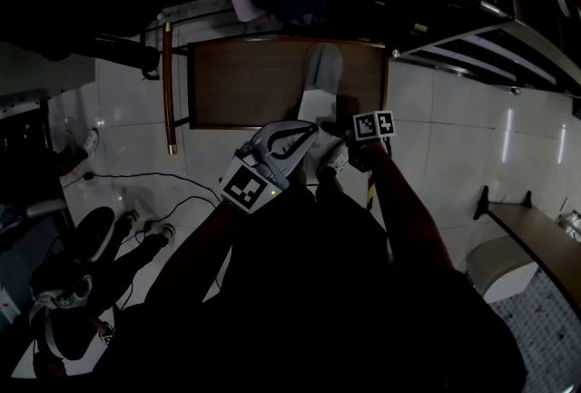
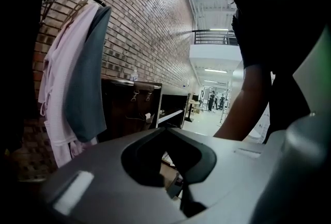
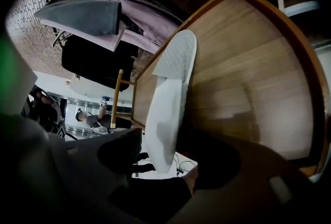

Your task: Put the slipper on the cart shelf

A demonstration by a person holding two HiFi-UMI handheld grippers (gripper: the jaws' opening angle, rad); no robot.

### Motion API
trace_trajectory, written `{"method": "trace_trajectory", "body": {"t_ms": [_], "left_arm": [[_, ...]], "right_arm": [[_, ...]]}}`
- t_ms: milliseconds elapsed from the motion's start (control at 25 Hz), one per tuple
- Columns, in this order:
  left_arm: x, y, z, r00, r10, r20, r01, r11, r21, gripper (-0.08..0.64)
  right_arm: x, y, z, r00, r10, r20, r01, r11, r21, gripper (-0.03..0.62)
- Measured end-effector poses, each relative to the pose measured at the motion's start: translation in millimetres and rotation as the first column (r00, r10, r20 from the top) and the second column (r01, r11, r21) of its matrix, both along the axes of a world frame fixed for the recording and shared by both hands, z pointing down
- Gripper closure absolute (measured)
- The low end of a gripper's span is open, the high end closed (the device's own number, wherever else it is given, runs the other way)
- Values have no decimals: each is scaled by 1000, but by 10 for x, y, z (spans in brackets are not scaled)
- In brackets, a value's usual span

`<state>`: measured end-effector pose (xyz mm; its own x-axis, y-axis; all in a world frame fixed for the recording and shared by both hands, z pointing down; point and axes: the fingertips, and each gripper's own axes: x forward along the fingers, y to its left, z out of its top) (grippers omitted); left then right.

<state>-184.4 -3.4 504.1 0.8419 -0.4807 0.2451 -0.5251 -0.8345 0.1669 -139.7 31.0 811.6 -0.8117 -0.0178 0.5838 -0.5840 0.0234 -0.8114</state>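
Lying slipper (image 3: 173, 78) btw fingers (image 3: 120, 151) (R, open)

Slipper (image 1: 320, 81) atop wooden shelf (image 1: 241, 83)

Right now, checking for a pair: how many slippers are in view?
1: the slipper lies on the shelf, its near end between the open jaws of the right gripper. A second may be hidden in the dark.

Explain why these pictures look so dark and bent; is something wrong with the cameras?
Head view: underexposed, the person almost black, glare streaks on the pale floor tiles. Left gripper view: the wide lens bows the brick wall, and the far hall is overbright. Right gripper view: tilted, the wooden shelf edge curves, the slipper shows clear enough.
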Motion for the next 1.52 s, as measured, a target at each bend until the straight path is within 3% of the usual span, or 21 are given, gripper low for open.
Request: {"method": "trace_trajectory", "body": {"t_ms": [520,560,640,720,960,1200,1520], "left_arm": [[-33,-229,113,1000,0,-8,-1,1000,-22,558],[-39,-230,124,1000,-1,-7,1,1000,-26,558],[-63,-228,141,1000,-6,-7,6,999,-32,558],[-102,-218,159,1000,-15,-8,15,999,-36,558],[-179,-176,228,1000,-25,1,25,998,-54,558],[-107,-170,83,1000,-11,-12,11,1000,-18,558],[66,-91,-233,999,2,-38,0,999,44,558]], "right_arm": [[-358,-67,142,998,-29,58,33,997,-76,302],[-364,-66,155,998,-30,53,35,996,-81,325],[-368,-59,171,999,-27,47,31,996,-83,457],[-397,-56,139,998,-8,67,13,997,-72,509],[-350,-88,-146,997,3,80,-7,999,53,526],[-95,-154,-678,999,-2,48,-8,976,218,526],[146,-98,-1456,994,41,105,-71,952,299,527]]}}
